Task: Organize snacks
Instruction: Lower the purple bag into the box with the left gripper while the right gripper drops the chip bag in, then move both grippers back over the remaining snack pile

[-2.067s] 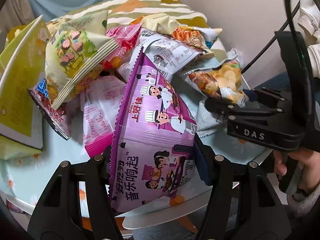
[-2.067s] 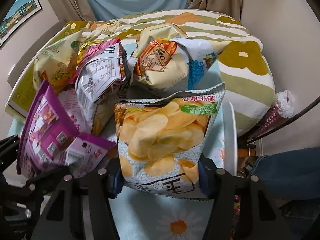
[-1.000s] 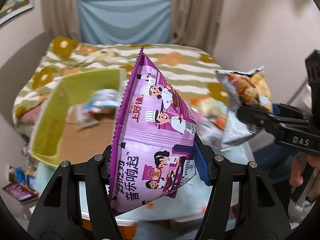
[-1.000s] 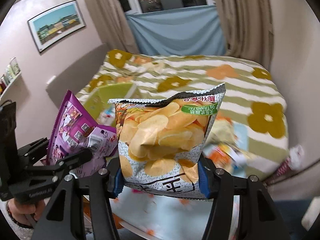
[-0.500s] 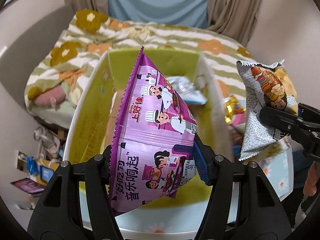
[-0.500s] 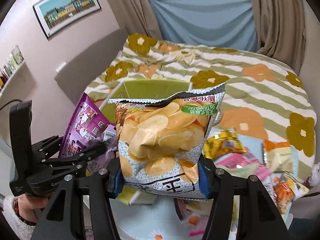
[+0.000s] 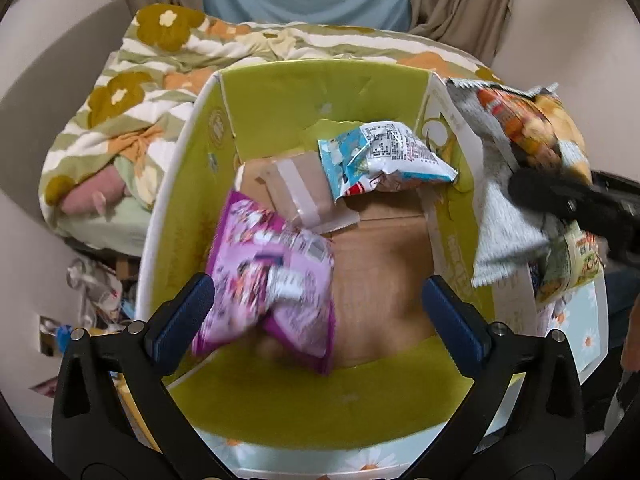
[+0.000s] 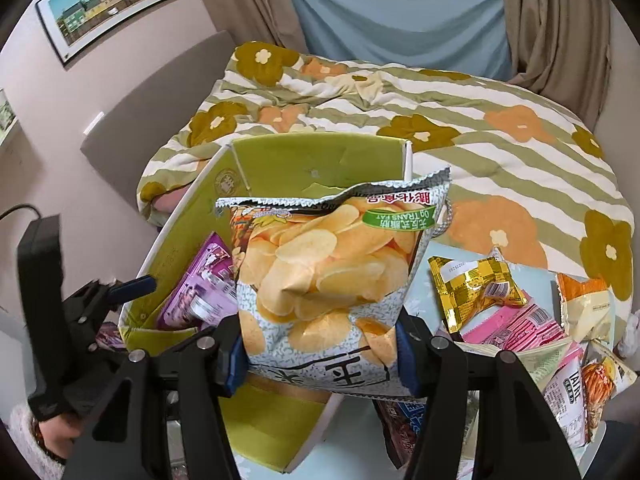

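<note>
Since half a second ago the purple snack bag (image 7: 272,276) has left the left claw (image 7: 318,304) and now sits blurred inside the green cardboard box (image 7: 320,92), low against the box's left wall. Left claw's jaws are opening, spread wide over the box, pads touching nothing; the purple bag lies beyond and between them, free of both.

Box holds one more item: a blue-and-white snack packet (image 7: 384,160) at the far right corner, resting on the brown taped floor.

Right claw (image 8: 320,354) grips the potato chip bag (image 8: 332,276) by its lower edge, pads pressed on both sides, bag upright and printed upside down. In the left wrist view this bag shows at the box's right rim, not yet inside.

On the worktop (image 8: 424,272) right of the box: a gold packet (image 8: 476,284), a pink packet (image 8: 516,328) just under it, and further bags at the right edge. Flowered striped bed (image 8: 500,152) lies behind the box.

A hand (image 8: 52,436) holds the left claw's handle, lower left in the right wrist view.
</note>
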The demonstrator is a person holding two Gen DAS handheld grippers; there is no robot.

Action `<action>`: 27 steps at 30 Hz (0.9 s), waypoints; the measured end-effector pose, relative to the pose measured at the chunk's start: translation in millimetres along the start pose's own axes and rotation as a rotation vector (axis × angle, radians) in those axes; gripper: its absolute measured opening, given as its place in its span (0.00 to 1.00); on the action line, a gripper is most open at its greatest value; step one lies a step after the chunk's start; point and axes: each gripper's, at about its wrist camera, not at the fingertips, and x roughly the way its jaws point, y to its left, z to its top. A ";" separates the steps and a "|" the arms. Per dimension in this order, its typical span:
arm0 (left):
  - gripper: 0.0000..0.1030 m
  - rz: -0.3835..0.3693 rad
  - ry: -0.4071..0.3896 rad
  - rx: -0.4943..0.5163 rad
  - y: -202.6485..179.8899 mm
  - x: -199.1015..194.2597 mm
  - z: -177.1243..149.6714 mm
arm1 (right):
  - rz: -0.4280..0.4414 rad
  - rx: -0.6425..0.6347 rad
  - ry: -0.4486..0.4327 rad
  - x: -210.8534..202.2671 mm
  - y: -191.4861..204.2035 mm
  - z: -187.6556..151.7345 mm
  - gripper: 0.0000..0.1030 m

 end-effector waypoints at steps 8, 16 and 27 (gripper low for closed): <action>1.00 0.039 -0.045 0.038 6.0 -25.3 -6.4 | 0.009 0.020 -0.014 1.8 14.8 10.7 0.54; 1.00 0.024 -0.045 0.058 9.9 -28.3 -17.2 | 0.027 0.052 -0.009 21.7 21.7 17.0 0.66; 1.00 0.018 -0.020 0.045 14.0 -24.8 -37.0 | 0.010 0.057 -0.043 20.4 25.0 -7.3 1.00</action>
